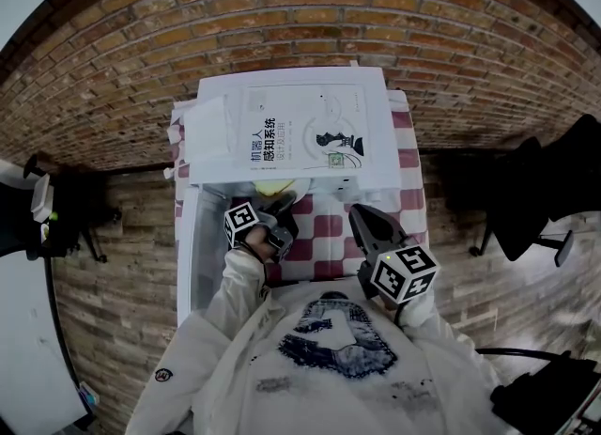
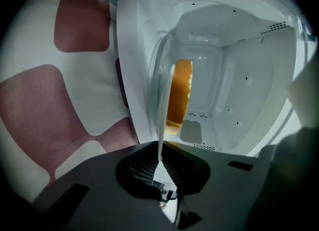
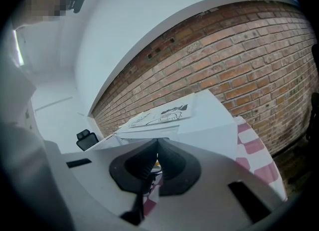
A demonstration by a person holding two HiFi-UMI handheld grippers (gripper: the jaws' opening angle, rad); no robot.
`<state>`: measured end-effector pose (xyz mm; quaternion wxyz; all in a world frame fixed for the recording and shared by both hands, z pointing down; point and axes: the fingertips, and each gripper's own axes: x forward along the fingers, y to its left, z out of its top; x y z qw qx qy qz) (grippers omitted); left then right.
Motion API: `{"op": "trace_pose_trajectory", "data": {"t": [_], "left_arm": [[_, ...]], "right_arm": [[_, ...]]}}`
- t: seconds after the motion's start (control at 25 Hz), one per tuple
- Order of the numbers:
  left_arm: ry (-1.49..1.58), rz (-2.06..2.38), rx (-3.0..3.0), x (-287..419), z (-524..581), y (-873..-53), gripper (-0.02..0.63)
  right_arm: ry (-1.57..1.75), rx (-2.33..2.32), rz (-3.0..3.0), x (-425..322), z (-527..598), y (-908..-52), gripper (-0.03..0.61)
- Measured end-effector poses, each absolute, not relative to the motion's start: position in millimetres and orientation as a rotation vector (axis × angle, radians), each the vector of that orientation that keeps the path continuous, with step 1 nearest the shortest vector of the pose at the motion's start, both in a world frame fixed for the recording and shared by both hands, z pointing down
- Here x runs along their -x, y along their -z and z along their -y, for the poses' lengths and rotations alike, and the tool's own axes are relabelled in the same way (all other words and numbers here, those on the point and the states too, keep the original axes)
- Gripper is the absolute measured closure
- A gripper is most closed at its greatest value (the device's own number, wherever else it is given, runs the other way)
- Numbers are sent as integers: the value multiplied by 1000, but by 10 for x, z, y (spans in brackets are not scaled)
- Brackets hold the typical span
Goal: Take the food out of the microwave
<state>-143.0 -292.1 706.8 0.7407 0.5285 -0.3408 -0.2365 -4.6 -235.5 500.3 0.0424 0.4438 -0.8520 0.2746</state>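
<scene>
Orange food [image 2: 180, 90] lies on a white plate [image 2: 163, 108]; inside open white microwave [image 2: 249, 75].

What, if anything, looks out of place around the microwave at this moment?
Nothing is spilled or damaged. The only oddity is a book and loose papers lying on top of the microwave. The left claw grips the plate by its rim normally.
</scene>
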Motion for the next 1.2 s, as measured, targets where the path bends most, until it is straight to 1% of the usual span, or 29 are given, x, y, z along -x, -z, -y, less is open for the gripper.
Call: {"op": "trace_pose_trajectory", "data": {"t": [0.88,1.2], "left_arm": [[549,731,-1161,1376,2781,-7015,594],[585,711,-1189,1282,2635,-6865,594]], "right_arm": [[-865,-1324,2619,12,2316,-5041,563],[-878,-1261,2639,30,2238,-5044,564]]}}
